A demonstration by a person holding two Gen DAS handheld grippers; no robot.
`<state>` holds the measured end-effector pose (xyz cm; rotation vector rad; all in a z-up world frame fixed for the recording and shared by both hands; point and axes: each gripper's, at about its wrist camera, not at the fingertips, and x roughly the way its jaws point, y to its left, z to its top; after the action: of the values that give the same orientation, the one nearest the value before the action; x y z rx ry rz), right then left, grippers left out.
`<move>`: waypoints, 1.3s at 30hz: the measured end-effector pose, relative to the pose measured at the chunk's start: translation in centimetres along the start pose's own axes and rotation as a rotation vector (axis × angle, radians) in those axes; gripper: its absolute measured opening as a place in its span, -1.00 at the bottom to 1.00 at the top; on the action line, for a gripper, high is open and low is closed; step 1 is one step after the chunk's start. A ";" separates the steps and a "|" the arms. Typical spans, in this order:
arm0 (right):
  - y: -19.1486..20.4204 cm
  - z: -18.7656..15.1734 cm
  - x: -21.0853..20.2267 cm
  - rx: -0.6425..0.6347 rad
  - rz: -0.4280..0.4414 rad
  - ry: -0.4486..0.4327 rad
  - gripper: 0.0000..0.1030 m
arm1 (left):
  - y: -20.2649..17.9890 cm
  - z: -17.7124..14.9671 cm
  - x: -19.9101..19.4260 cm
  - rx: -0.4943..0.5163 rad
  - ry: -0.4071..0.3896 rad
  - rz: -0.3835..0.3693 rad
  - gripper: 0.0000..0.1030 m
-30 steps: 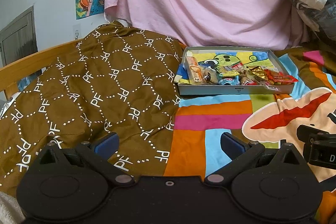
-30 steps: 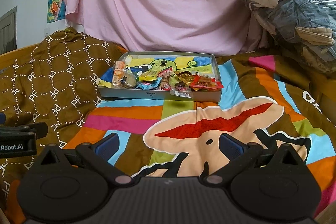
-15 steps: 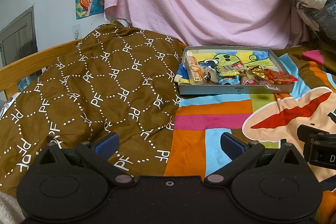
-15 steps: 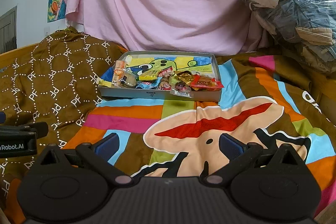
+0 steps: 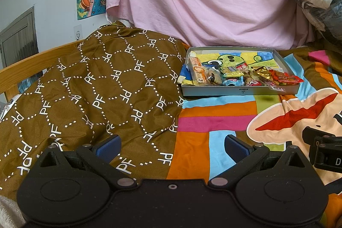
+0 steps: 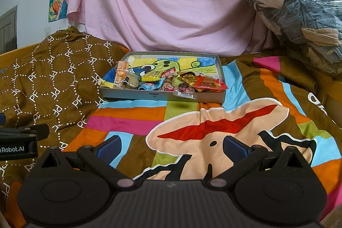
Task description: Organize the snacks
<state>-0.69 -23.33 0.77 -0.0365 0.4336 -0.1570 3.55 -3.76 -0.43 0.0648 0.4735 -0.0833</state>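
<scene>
The left hand-held gripper (image 5: 172,145) is wide open and holds nothing; the right hand-held gripper (image 6: 171,145) is also wide open and empty. Both hang over the bed, well apart from the tray (image 6: 162,96). On the left one's body "Robot.AI" can be read. The brown cover (image 5: 96,87) carries many "PF" letters. The snacks (image 6: 168,80) lie crowded at the tray's near edge, one packet (image 6: 185,94) over the rim. Between grippers and tray the striped blanket (image 6: 128,121) is free.
</scene>
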 end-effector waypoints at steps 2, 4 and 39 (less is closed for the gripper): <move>0.0 0.1 0.0 0.000 0.000 0.001 1.00 | 0.0 0.0 0.0 0.000 0.001 0.000 0.99; 0.0 0.1 0.0 0.001 0.000 0.001 1.00 | 0.0 0.0 0.0 0.001 0.000 0.000 0.99; 0.1 -0.3 0.1 -0.005 0.004 0.011 1.00 | 0.1 0.0 0.0 0.000 0.000 -0.001 0.98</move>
<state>-0.75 -23.25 0.48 -0.0398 0.4448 -0.1527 3.58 -3.64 -0.46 0.0647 0.4738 -0.0845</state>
